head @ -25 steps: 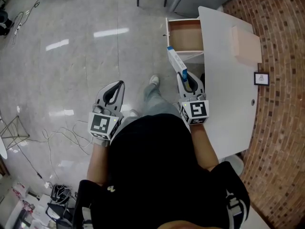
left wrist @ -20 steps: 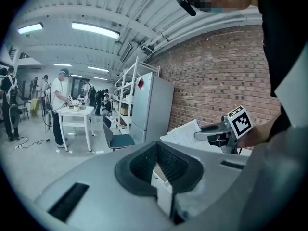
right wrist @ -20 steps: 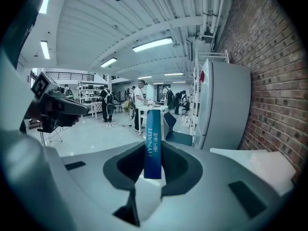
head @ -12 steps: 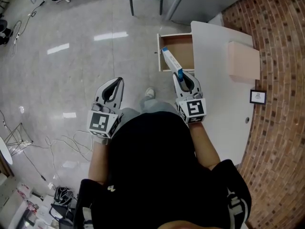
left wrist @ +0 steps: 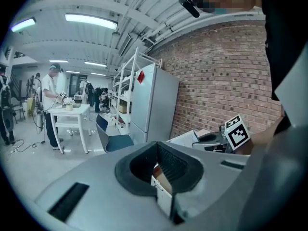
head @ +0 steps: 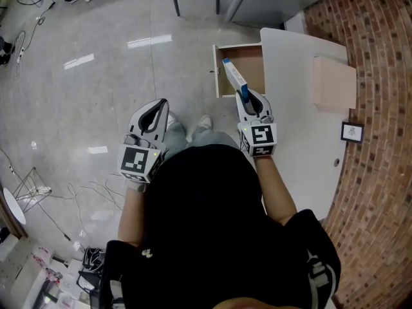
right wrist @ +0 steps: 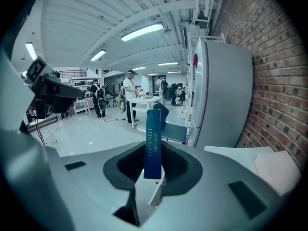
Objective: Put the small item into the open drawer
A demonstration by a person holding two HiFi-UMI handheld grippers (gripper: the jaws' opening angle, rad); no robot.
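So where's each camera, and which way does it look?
Head view: on the person's head, looking down at drawer and desk; torso, arms, left gripper, right gripper show.
Left gripper view: on that gripper, along its shut jaws toward the brick wall; right gripper shows.
Right gripper view: on that gripper, along jaws clamping the blue box; left gripper shows.
Shared: blue box, in head and right gripper views.

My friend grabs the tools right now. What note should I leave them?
Left tool: shut, empty, out over the floor.
Right tool: shut on the blue box.
Drawer: open, sticking out of the desk. The blue box is held at it, not let go.
Done: blue box picked up.
Left: lower it into the drawer, then open the right tool.
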